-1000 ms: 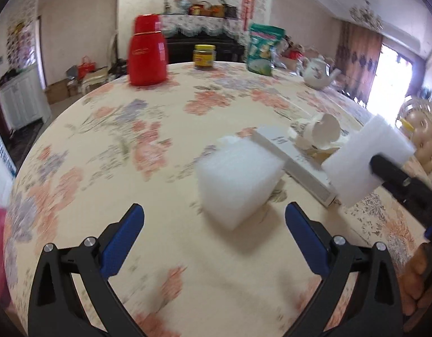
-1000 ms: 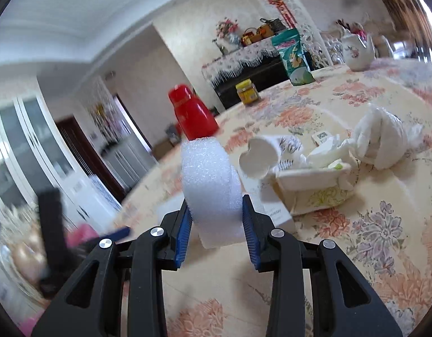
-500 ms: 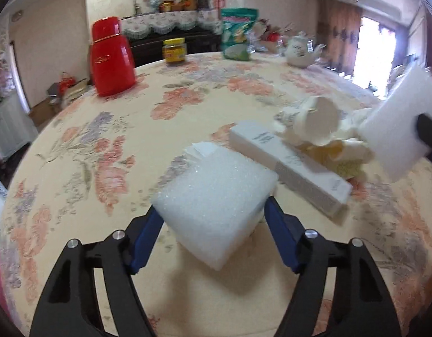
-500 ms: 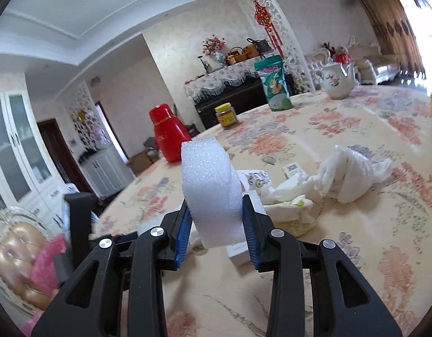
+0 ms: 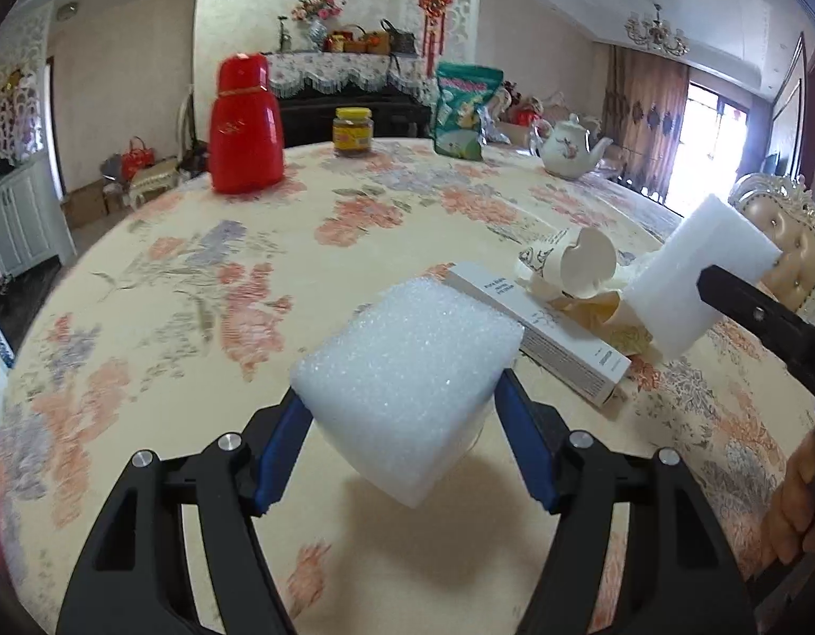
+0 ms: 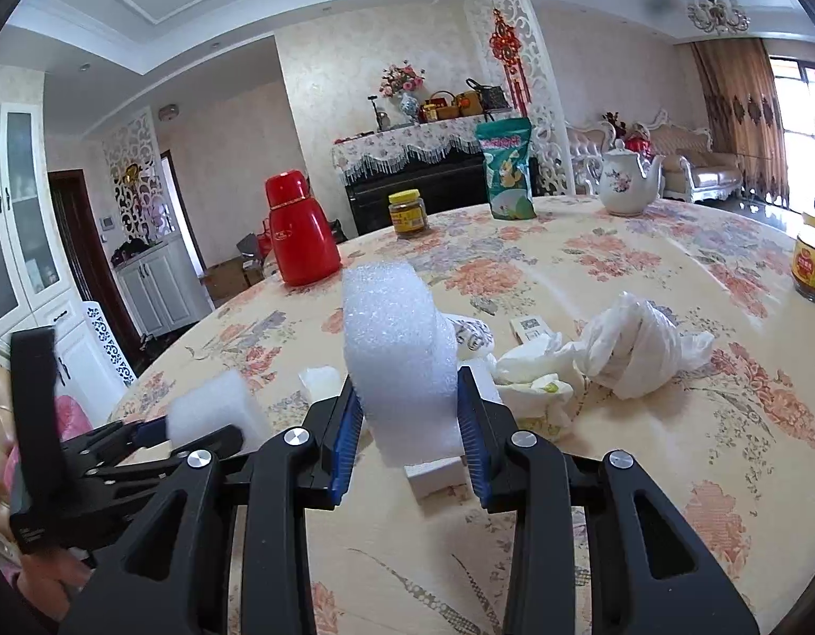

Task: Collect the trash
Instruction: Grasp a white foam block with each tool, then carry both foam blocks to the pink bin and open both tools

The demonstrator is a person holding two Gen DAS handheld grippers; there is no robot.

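Step in hand: pickup, both grippers loaded. The left gripper [image 5: 402, 439] clamps a foam block [image 5: 407, 386], apparently lifted just above the table [image 5: 196, 275]. The right gripper [image 6: 410, 431] pinches a narrower foam piece [image 6: 397, 354] upright. Next move: carry both to a bin; none is in view. The white box [image 5: 540, 333] bears small print, too blurred to read.

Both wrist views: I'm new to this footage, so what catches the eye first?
Each gripper holds a white foam block: the left gripper clamps a chunky foam block, the right gripper a taller foam piece. Behind them, crumpled tissues litter the floral table, with a red thermos at its far edge.
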